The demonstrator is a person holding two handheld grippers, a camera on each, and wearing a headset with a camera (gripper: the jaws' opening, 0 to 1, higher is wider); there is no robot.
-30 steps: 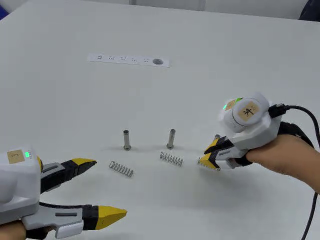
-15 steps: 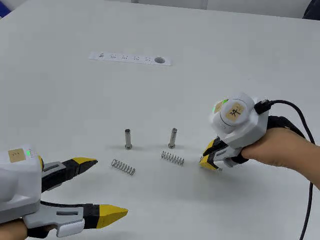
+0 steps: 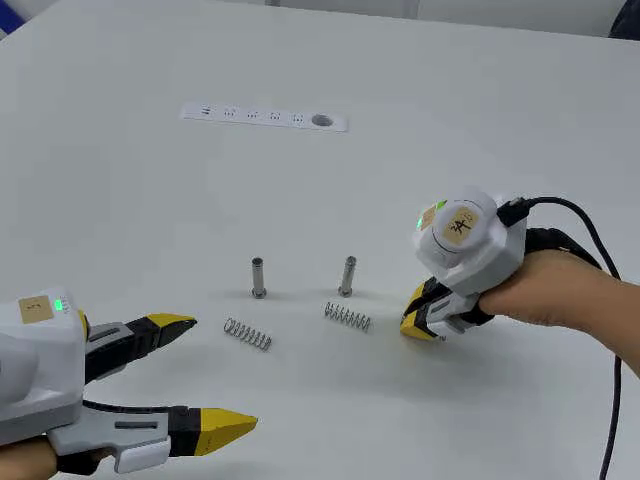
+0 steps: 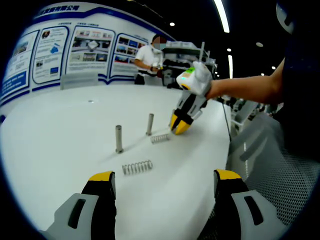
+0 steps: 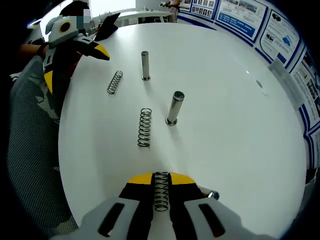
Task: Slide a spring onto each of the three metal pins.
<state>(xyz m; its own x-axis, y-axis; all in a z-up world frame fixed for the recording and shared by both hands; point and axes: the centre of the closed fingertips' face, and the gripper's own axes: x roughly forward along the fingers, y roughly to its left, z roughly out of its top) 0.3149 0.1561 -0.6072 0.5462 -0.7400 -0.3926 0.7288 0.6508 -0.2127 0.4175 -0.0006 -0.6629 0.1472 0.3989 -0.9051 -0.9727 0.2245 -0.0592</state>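
right tool (image 5: pixel 160 178) tight on one spring (image 5: pixel 160 193) near the table (image 3: pixel 420 130); left tool (image 4: pixel 165 176) wide apart

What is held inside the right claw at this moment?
A spring sits pinched between the yellow tips of the right claw. Its near end runs back between the jaws, out of sight.

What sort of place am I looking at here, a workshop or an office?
Probably a lab or demonstration hall: information posters stand in the background, strip lights run overhead, and the work happens on a big white table.
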